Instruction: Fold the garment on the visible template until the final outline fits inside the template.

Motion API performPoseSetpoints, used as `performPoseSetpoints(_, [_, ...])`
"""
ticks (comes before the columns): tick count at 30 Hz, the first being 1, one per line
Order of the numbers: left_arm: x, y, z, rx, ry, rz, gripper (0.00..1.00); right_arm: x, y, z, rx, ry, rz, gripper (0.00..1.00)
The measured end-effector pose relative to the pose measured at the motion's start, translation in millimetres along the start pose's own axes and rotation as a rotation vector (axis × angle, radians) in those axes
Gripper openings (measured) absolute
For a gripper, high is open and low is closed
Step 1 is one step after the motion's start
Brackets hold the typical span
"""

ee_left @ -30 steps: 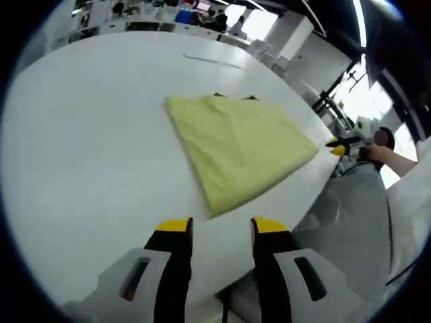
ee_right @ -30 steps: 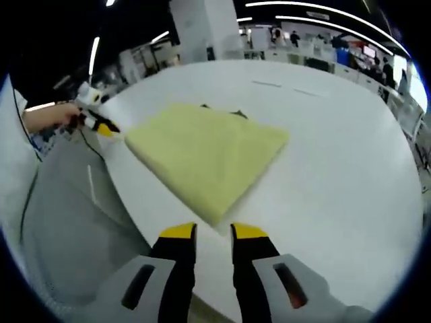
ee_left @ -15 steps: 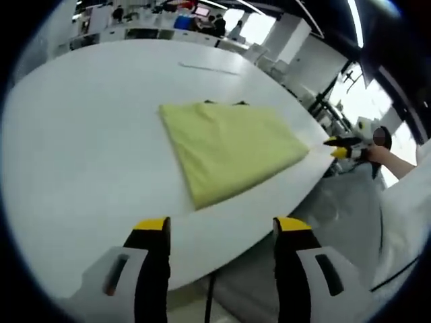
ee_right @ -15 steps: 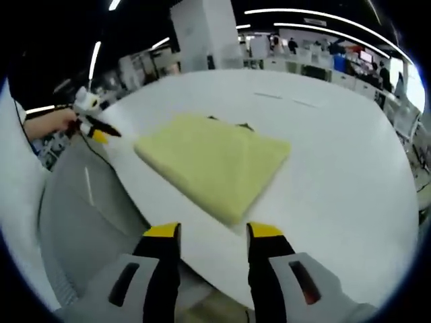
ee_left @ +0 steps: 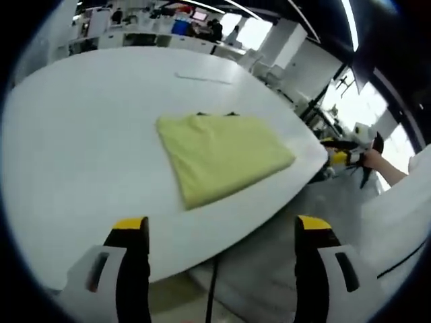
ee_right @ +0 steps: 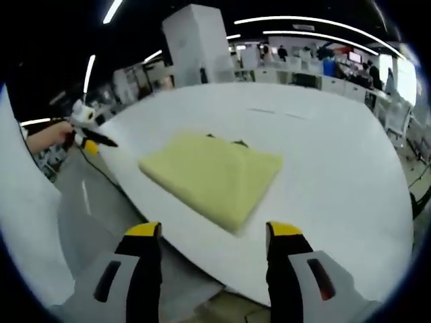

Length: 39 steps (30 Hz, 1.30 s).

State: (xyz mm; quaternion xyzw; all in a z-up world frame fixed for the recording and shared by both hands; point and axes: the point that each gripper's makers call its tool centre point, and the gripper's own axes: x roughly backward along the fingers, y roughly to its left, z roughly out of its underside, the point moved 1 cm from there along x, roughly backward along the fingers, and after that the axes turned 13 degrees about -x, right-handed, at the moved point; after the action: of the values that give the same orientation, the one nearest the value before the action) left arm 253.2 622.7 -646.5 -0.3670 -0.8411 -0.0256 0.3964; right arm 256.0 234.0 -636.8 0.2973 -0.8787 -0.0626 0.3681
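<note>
- Left gripper (ee_left: 221, 232) sits off the near edge of the table (ee_left: 74, 148), jaws spread wide, nothing between them.
- Right gripper (ee_right: 214, 235) likewise: jaws well apart, empty, hovering off the table edge near the garment's closest corner.
- Garment (ee_left: 222, 153), yellow, lies folded into a compact rough rectangle, flat on the white table, close to the near edge; also seen at (ee_right: 214, 171).
- Dark template marks (ee_left: 214, 114) peek out at the garment's far edge; most of the template is hidden under the cloth, so cannot tell whether the outline fits fully inside.
- Judgement: fold looks done or nearly done.
- Risk: any further touch with open jaws could snag the top layer and undo the fold or shove the cloth off the marks.
- Risk: near corner sits close to the table edge; a push toward the person could send it over and out of the workspace.
- Risk: thick fold edge may spring open if left unpressed.
- Person's hand (ee_left: 374, 159) shows holding the other gripper, off the table side.
- Faint line (ee_left: 202, 79) on the table beyond the garment, well apart from it.
- Background desks and office clutter (ee_right: 316, 64) far off; nothing on the table blocks access to the garment.
</note>
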Motion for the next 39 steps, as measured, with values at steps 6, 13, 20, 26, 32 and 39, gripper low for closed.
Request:
performPoseSetpoints(6, [16,-9.9,-11.6,-0.004,-0.022,0.018,0.96,13,10,-10.0,0.021,-0.001,-0.014,0.74])
performPoseSetpoints(13, [29,-24.2,-9.8,0.015,-0.017,0.057,1.00,24,19,-15.7,0.044,0.012,-0.021,0.84])
performPoseSetpoints(20, [40,-32.4,-4.1,0.008,-0.033,0.050,1.00,35,26,-10.7,0.016,0.024,-0.037,0.93])
performPoseSetpoints(26, [47,-35.0,-9.3,-0.016,-0.084,0.029,1.00,48,31,-9.2,-0.028,-0.005,-0.054,0.99])
performPoseSetpoints(32, [49,-29.0,-10.9,-0.015,-0.102,0.005,1.00,51,30,-8.0,-0.071,-0.044,-0.070,1.00])
performPoseSetpoints(39, [45,-28.6,-9.3,-0.018,-0.087,0.009,1.00,46,30,-3.1,-0.065,-0.018,-0.076,1.00])
